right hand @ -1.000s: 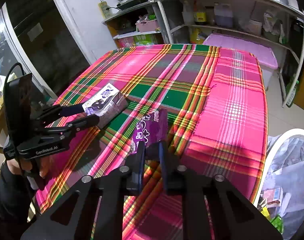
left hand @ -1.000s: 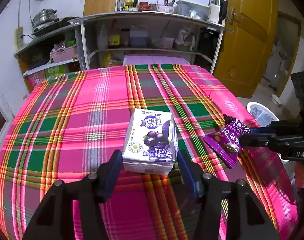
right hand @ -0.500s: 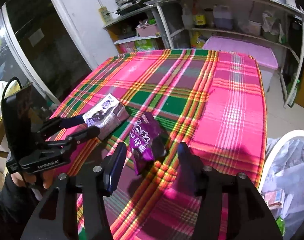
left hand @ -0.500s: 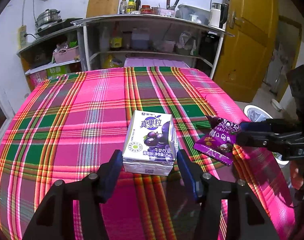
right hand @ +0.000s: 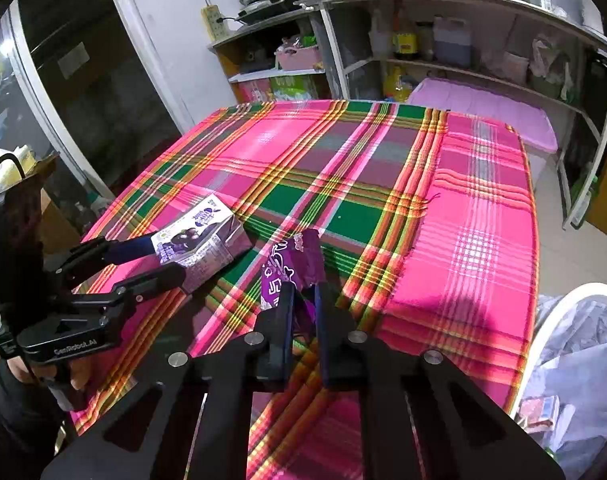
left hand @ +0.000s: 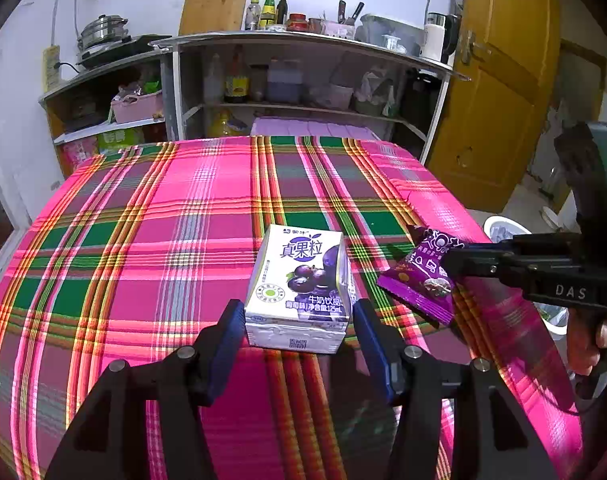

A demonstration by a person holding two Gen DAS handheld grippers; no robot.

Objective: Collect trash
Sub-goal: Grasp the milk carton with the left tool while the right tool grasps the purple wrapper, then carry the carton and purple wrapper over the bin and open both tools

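A white and purple milk carton lies on the plaid tablecloth. My left gripper is open, with one finger on each side of the carton's near end. The carton also shows in the right wrist view. A purple snack wrapper is pinched between the fingers of my right gripper, lifted slightly above the cloth. In the left wrist view the wrapper hangs from the right gripper, to the right of the carton.
A white trash bin with a grey liner stands off the table's right edge; it also shows in the left wrist view. Cluttered metal shelves stand behind the table, and a yellow door is at the right.
My right gripper opened half a second ago and has now closed again on the purple wrapper and raised it. My left gripper stays open around the carton.
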